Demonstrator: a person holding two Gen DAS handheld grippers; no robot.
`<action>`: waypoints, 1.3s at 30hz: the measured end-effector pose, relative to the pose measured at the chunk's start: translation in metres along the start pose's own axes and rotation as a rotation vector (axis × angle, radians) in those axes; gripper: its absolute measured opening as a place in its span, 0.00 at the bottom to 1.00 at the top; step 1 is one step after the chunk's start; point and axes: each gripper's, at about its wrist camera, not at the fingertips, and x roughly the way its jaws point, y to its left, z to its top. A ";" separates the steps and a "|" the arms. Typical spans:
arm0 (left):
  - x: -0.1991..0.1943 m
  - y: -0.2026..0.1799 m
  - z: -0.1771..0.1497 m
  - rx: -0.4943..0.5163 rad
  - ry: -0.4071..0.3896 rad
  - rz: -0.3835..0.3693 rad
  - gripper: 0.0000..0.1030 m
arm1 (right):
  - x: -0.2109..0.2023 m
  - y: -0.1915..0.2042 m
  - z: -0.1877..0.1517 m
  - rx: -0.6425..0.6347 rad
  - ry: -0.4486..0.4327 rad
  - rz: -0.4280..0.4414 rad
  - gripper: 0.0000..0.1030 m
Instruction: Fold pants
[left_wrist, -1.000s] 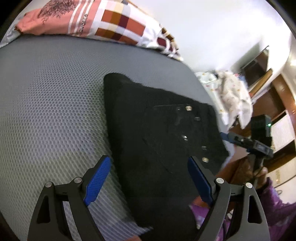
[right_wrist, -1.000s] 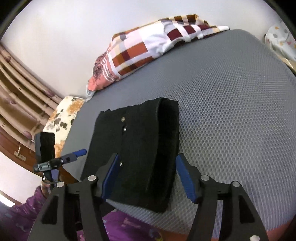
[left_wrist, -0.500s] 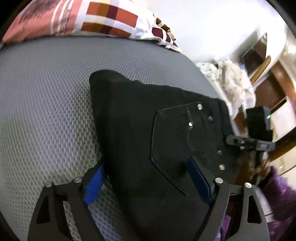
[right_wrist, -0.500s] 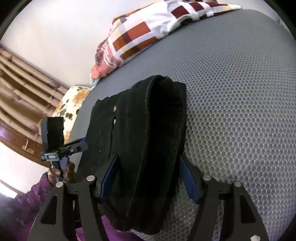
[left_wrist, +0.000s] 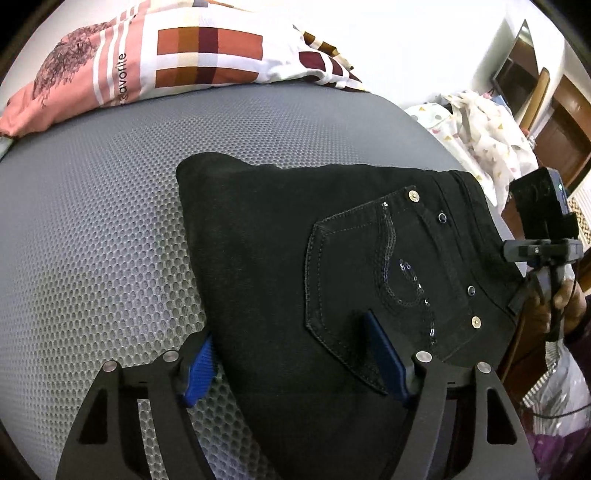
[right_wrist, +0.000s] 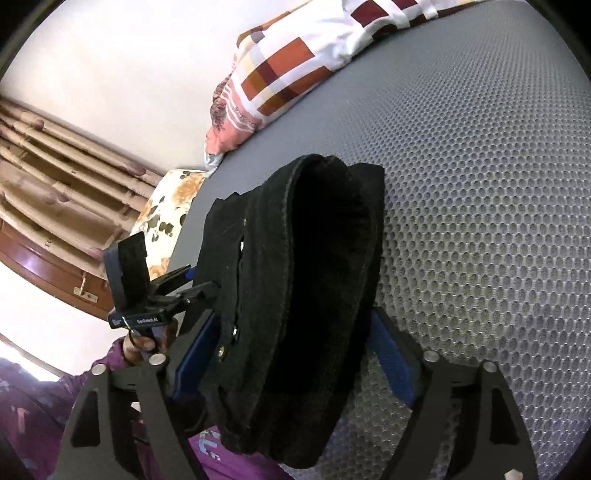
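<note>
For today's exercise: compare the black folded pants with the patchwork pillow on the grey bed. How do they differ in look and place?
The black pants are one dark colour, with studs and a sequined pocket; the pillow shows red, brown and white squares plus pink stripes. The pants lie at the near edge, straddled by the left tongs and right tongs; the pillow lies far off, against the wall. Both rest on the mattress.

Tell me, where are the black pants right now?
The folded black pants lie on the grey bed, in front of the checked pillow. The left gripper and right gripper each straddle an end, jaws wide.
</note>
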 end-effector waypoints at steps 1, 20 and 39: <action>0.000 0.000 0.000 0.002 0.000 0.002 0.71 | 0.002 0.002 0.002 0.000 0.004 -0.004 0.82; 0.004 -0.003 -0.001 0.037 0.001 0.048 0.66 | 0.018 0.009 0.004 -0.039 0.084 -0.068 0.47; -0.010 -0.014 -0.003 0.068 -0.077 0.127 0.29 | 0.027 0.026 -0.002 -0.028 0.018 -0.027 0.33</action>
